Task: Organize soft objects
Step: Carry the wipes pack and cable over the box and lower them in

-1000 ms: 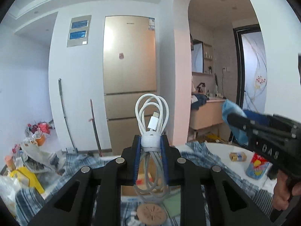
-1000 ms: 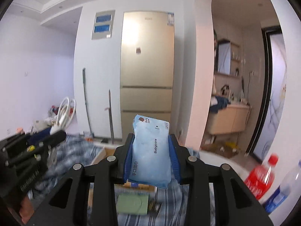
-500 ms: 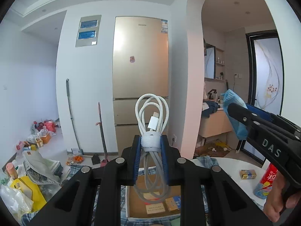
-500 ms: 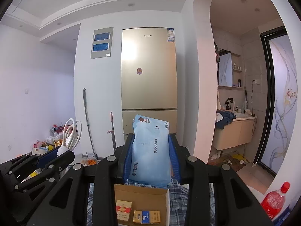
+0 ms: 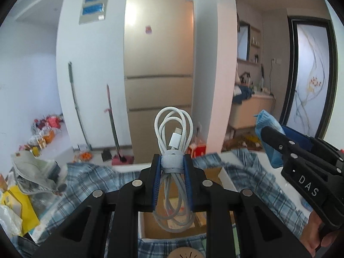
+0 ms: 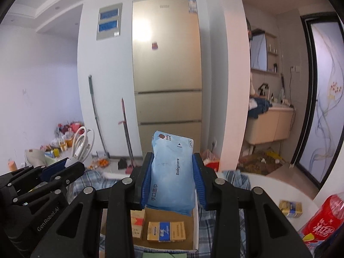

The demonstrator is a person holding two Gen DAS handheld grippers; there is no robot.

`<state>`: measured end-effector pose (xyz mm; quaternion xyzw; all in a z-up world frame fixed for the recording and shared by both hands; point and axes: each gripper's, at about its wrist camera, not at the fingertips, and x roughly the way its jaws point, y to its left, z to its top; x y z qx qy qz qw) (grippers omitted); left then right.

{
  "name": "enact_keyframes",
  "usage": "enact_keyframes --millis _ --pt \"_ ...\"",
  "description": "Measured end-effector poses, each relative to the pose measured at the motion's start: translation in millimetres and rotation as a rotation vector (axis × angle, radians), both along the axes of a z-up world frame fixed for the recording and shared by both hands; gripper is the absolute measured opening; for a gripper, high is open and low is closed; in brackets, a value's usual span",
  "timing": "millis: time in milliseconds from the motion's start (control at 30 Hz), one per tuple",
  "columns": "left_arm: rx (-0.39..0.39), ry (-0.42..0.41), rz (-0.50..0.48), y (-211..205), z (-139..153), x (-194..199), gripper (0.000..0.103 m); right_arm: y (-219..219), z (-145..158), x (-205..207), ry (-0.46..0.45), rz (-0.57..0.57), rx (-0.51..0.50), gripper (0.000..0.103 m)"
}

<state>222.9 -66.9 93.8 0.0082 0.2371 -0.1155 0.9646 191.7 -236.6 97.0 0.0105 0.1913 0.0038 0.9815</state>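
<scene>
Cable [image 5: 174, 148] is being clamped at its tie by the closed left gripper [image 5: 173, 172], keeping the coil bundled. The right gripper [image 6: 172, 176] is squeezing the wipes [image 6: 172, 172] by both edges. Both are hanging above the box [image 6: 172, 221], apparently for dropping in.

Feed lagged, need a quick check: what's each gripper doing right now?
Left gripper: closed on the coiled white cable.
Right gripper: closed on the blue wet-wipes pack.

Below the left gripper's fingers [image 5: 154, 178] the cardboard box [image 5: 211, 172] lies open; below the right gripper's fingers [image 6: 146, 179], cigarette packs [image 6: 166, 231] cover part of its floor. A red bottle [image 6: 322, 221] stands off to their right.
</scene>
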Motion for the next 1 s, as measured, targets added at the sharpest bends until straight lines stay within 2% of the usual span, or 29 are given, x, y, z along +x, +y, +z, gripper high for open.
enact_keyframes --millis 233,433,567,733,1000 --pt "0.034 0.149 -0.029 -4.4 -43.8 30.1 0.022 -3.5 -45.5 31.2 0.189 0.043 0.009 0.035" --pt "0.085 0.277 0.003 -5.4 -81.6 53.8 0.022 -3.3 -85.9 56.0 0.329 0.058 -0.002 0.035" --pt "0.128 0.32 0.018 -4.9 -96.6 62.5 0.022 -1.9 -111.2 68.4 0.411 0.077 0.025 0.035" --pt "0.139 0.362 0.03 -0.9 -108.7 70.6 0.022 3.0 -129.0 75.1 0.448 0.073 -0.015 0.035" --pt "0.12 0.425 0.039 5.1 -125.4 80.7 0.022 5.0 -144.6 83.2 0.509 0.099 -0.011 0.035"
